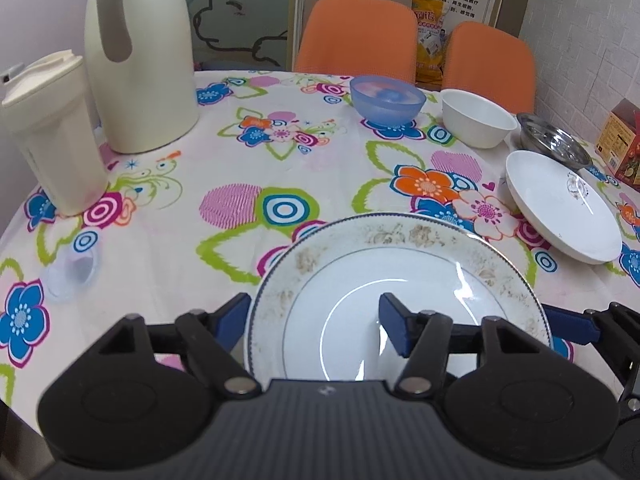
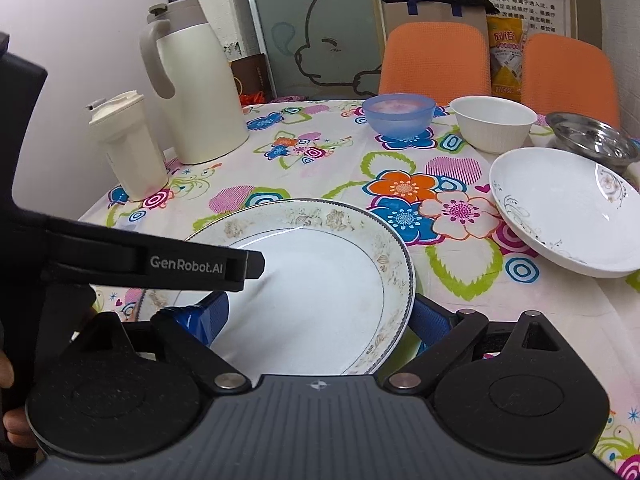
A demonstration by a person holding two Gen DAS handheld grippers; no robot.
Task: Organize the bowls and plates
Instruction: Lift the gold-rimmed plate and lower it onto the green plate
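A white plate with a faded floral rim [image 1: 400, 264] [image 2: 320, 280] lies nearest me on the flowered tablecloth. My left gripper [image 1: 312, 312] is open and straddles its left rim, one blue pad outside and one over the well. My right gripper [image 2: 320, 308] is open and straddles the right rim the same way. Its blue finger [image 1: 572, 326] shows at the right of the left wrist view. Behind, to the right, stand a deep white plate [image 1: 560, 204] [image 2: 560, 208], a steel bowl [image 1: 554, 142] [image 2: 594, 140], a white bowl [image 1: 478, 118] [image 2: 495, 122] and a blue bowl [image 1: 387, 100] [image 2: 399, 114].
A tall cream thermos jug [image 1: 140, 60] [image 2: 200, 92] and a small lidded jug [image 1: 52, 132] [image 2: 128, 148] stand at the left. Two orange chairs [image 1: 356, 36] [image 2: 436, 60] sit behind the table. A red box [image 1: 622, 144] is at the far right edge.
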